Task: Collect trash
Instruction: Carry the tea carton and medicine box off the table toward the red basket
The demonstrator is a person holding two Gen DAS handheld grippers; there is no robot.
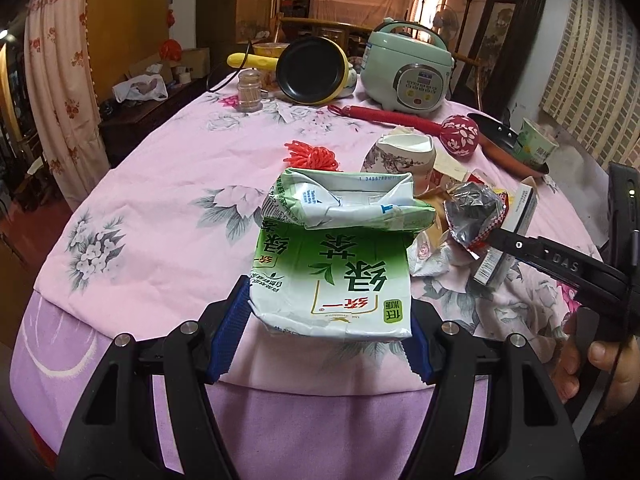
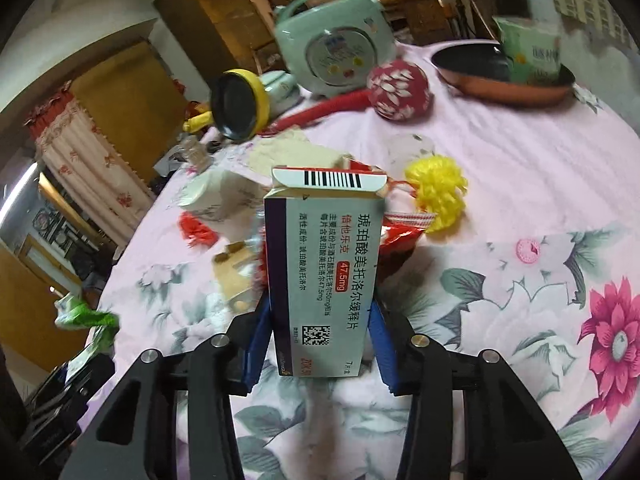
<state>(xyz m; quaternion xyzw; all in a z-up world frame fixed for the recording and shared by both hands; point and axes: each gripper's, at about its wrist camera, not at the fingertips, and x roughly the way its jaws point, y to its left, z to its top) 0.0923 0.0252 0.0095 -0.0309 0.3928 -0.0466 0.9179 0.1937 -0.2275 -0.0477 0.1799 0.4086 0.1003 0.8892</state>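
Crushed green tea carton point(image 1: 332, 264) marked 绿茶 clamped between left gripper point(image 1: 332, 320) fingers near table edge, medicine box point(image 2: 324, 280) printed 47.5mg pinched by right gripper point(image 2: 320, 344) above pink tablecloth point(image 2: 500, 200)

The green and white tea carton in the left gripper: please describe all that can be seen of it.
The green and white tea carton is a crushed paper drink box with large dark green Chinese characters that read upside down in the left wrist view. Its far end is folded over and dented, showing a white panel with small blue print. The left gripper clamps its near end between blue ribbed pads. It appears lifted above the pink floral tablecloth.
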